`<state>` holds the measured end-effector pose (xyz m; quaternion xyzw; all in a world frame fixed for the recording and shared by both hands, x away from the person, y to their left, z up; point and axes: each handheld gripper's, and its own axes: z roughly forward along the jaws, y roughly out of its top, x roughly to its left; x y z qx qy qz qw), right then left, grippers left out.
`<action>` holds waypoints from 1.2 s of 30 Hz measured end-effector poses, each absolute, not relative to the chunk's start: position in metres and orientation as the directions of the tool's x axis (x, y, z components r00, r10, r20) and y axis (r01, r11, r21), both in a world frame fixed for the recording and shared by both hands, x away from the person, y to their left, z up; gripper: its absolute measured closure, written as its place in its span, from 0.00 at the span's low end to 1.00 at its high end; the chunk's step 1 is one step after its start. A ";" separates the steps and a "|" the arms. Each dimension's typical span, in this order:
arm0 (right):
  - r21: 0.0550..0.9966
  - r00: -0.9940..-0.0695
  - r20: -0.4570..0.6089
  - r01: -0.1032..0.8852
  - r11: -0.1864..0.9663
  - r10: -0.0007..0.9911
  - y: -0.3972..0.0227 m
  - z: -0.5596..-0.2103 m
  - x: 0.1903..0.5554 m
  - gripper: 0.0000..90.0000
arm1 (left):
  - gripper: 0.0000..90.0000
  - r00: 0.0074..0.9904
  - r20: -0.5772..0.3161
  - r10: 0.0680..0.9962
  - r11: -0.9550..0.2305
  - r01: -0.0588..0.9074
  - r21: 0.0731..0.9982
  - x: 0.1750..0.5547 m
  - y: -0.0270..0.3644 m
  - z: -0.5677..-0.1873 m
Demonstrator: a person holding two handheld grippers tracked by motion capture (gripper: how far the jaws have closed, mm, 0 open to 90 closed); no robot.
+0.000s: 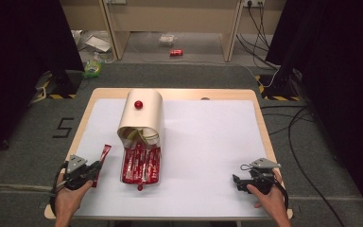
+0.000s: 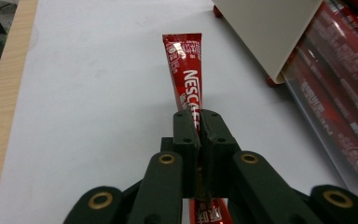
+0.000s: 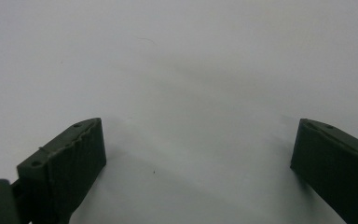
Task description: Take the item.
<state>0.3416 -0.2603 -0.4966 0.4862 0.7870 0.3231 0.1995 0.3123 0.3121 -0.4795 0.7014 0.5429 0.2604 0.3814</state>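
While the clear tray (image 1: 142, 165) under the raised cream roll-top lid (image 1: 142, 116) already lies packed with red coffee sticks, one more stick (image 2: 186, 79) is pinched between the shut jaws of the left tool (image 2: 198, 135), its far end stretching out over the white sheet on the worktop (image 1: 208, 142). Seen from the high view, that stick (image 1: 103, 158) sits just left of the tray, near the worktop's left front corner, with the left tool (image 1: 89, 172) gripping its near end. Whether it is headed into the tray or has come out of it cannot be told; either way the lid stands open and the job looks unfinished. The right tool (image 1: 238, 179) rests well apart at the right front, jaws spread with nothing between them, bare white sheet (image 3: 191, 70) ahead of it. Room to move is generous across the middle and right of the worktop; on the left the stick lies close to the tray's wall and the lid's lower edge (image 2: 270, 51), and the wooden rim (image 2: 4, 93) is not far off.
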 end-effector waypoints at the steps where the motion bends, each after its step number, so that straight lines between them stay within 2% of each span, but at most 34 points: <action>1: 0.702 -0.448 0.000 0.636 0.319 0.894 -0.260 -0.497 0.342 0.04 | 0.94 0.272 -0.049 0.961 -0.117 0.563 0.818 0.313 0.312 -0.481; 30: 0.703 -0.448 0.000 0.636 0.319 0.894 -0.260 -0.497 0.342 0.04 | 0.93 0.259 -0.042 0.965 -0.124 0.593 0.795 0.333 0.303 -0.498; 36: 0.702 -0.448 0.000 0.637 0.318 0.894 -0.260 -0.497 0.342 0.04 | 0.85 0.258 -0.042 0.965 -0.124 0.591 0.797 0.333 0.302 -0.499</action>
